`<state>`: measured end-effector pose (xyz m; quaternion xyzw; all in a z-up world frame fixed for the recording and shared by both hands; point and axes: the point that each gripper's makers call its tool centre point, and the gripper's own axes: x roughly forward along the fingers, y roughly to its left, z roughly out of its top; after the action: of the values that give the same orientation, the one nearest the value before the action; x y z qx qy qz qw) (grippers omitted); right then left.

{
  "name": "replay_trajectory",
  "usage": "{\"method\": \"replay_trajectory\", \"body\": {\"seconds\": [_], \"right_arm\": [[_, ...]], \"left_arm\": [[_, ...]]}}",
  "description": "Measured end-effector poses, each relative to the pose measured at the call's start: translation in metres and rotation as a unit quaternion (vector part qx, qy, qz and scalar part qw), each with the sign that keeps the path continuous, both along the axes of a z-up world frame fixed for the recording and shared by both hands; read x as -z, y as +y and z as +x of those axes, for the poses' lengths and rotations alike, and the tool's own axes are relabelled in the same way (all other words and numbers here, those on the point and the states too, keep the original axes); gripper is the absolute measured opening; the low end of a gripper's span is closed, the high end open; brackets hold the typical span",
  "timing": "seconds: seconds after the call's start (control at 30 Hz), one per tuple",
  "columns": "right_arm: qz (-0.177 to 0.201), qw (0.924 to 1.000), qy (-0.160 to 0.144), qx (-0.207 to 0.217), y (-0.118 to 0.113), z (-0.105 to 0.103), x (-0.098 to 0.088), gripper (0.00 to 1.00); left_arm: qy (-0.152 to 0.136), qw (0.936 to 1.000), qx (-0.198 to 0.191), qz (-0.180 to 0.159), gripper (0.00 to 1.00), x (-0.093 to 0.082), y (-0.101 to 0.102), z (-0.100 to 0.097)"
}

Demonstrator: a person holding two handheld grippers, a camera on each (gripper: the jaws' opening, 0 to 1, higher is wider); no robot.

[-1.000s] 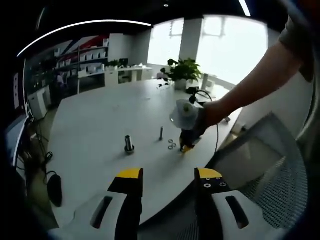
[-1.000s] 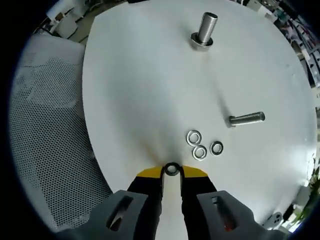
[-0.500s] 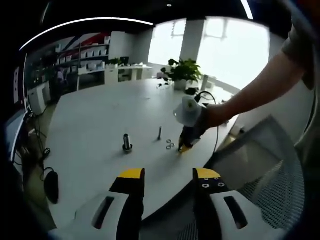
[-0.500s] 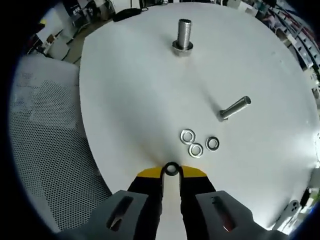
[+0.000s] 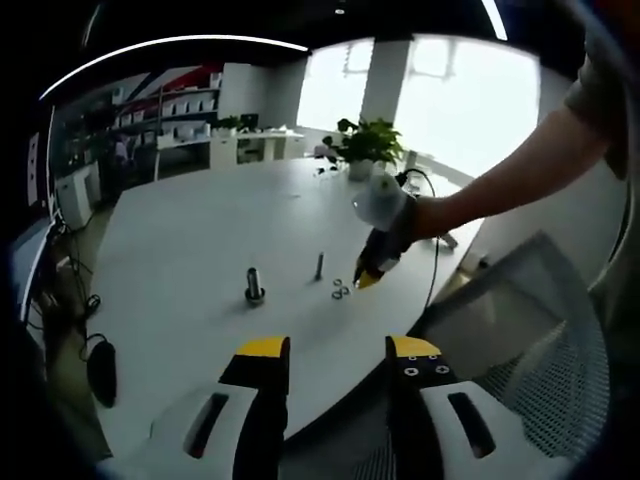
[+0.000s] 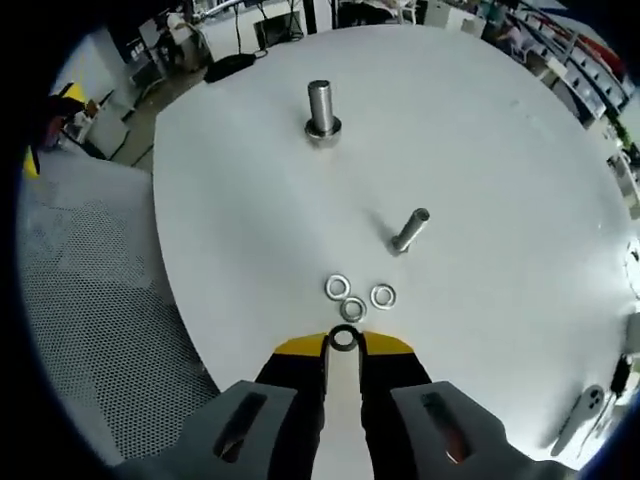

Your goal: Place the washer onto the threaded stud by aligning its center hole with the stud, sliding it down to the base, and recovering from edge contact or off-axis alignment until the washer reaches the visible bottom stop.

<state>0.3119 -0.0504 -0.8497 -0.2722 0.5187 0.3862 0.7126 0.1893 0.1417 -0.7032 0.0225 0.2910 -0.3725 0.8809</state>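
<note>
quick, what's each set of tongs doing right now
Left tongs: open, holding nothing.
Right tongs: shut on a washer pinched at the tips.

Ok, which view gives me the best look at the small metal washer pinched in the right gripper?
The right gripper view: the small metal washer sits close up between the right gripper tips, hole visible. In the left gripper view, the right gripper is small and distant above the white table, and the washer is too tiny to make out.
</note>
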Motion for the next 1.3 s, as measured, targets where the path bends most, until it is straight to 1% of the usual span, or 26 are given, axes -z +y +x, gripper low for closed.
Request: {"method": "replay_trajectory", "body": {"seconds": [0.1, 0.2, 0.27, 0.37, 0.5, 0.6, 0.73, 0.9, 1.03, 1.1, 1.17, 1.3], "right_arm": [[0.004, 0.9999, -0.005, 0.010, -0.002, 0.006, -0.007, 0.13], [0.010, 0.9997, -0.018, 0.013, -0.002, 0.015, -0.014, 0.13], [0.017, 0.9994, -0.027, 0.012, 0.001, 0.021, -0.020, 0.13], [0.026, 0.9985, -0.047, 0.009, 0.007, 0.031, -0.033, 0.13], [0.038, 0.9973, -0.063, 0.006, 0.015, 0.040, -0.045, 0.13], [0.040, 0.9969, -0.068, 0.003, 0.019, 0.045, -0.047, 0.13], [0.043, 0.9964, -0.072, -0.004, 0.026, 0.047, -0.051, 0.13], [0.037, 0.9964, -0.075, -0.017, 0.031, 0.053, -0.050, 0.13], [0.035, 0.9965, -0.074, -0.017, 0.032, 0.058, -0.050, 0.13], [0.032, 0.9971, -0.066, -0.020, 0.033, 0.057, -0.047, 0.13], [0.024, 0.9969, -0.069, -0.029, 0.031, 0.058, -0.045, 0.13], [0.027, 0.9972, -0.065, -0.025, 0.034, 0.058, -0.045, 0.13]], "left_arm": [[-0.004, 1.0000, -0.001, -0.001, 0.36, -0.002, 0.000, 0.000], [-0.005, 1.0000, -0.004, -0.001, 0.36, -0.002, 0.001, 0.000], [-0.005, 1.0000, -0.005, -0.002, 0.36, -0.002, 0.001, 0.001], [-0.007, 1.0000, -0.006, -0.002, 0.36, -0.003, 0.002, 0.001], [-0.006, 1.0000, -0.005, -0.001, 0.36, -0.003, 0.001, 0.000], [-0.009, 1.0000, 0.003, 0.001, 0.39, -0.003, -0.001, 0.000], [-0.010, 1.0000, 0.000, -0.002, 0.39, -0.003, 0.000, 0.000], [-0.013, 0.9999, -0.003, -0.001, 0.39, -0.004, 0.000, 0.001], [-0.013, 0.9999, -0.003, 0.001, 0.39, -0.004, 0.000, 0.001], [-0.013, 0.9999, -0.004, 0.000, 0.39, -0.004, 0.001, 0.001], [-0.014, 0.9999, -0.004, 0.000, 0.39, -0.004, 0.001, 0.001], [-0.014, 0.9999, -0.004, 0.001, 0.39, -0.004, 0.001, 0.001]]}}
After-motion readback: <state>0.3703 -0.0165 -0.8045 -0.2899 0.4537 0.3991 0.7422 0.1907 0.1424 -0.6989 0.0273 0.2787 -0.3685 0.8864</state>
